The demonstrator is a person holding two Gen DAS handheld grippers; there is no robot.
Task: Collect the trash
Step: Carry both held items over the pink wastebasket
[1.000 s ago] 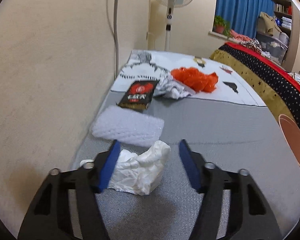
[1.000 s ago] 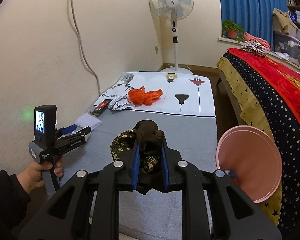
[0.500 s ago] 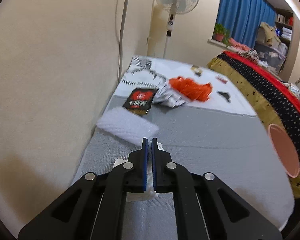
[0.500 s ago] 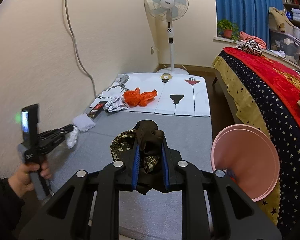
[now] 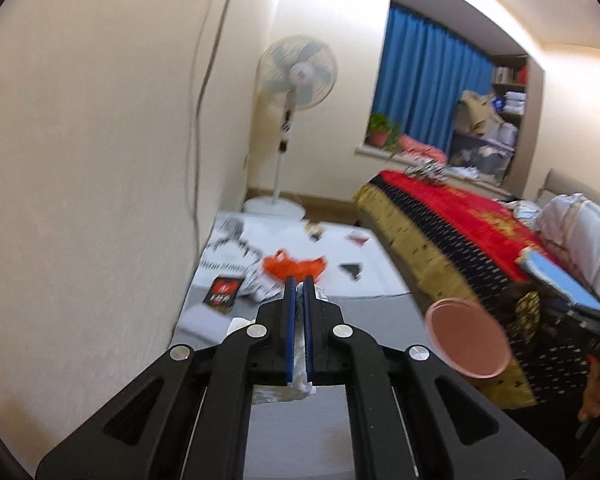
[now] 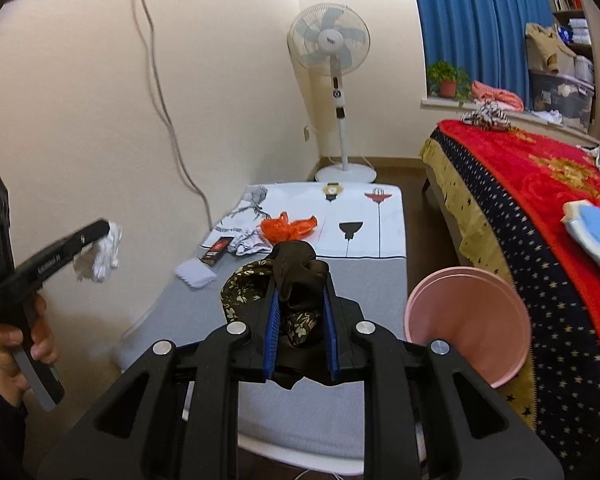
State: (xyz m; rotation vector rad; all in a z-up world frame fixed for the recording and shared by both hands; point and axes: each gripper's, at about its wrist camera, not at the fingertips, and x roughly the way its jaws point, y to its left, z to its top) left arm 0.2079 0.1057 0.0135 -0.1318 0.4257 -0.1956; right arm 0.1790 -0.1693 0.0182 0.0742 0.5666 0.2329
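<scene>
While I hold one hand-held gripper in each hand, the scene reads:
left hand-held gripper (image 5: 298,280): jaws clamped on white crumpled tissue (image 6: 100,254), lifted clear above the grey mat (image 6: 364,280), near the wall.
right hand-held gripper (image 6: 299,280): jaws pressed onto dark floral cloth bundle (image 6: 296,268); cloth bulges out above the blue pads (image 6: 271,332).
pink bin (image 6: 466,322): tipped on its side, mouth facing me, at the mat's right edge, against the bed (image 6: 540,208).
left on the mat: orange plastic bag (image 6: 286,227), black snack wrapper (image 6: 216,249), white padded sheet (image 6: 195,273), crumpled printed paper (image 6: 250,245), all on the far left part near the wall.
fan (image 6: 328,40): upright on the floor beyond the mat.
</scene>
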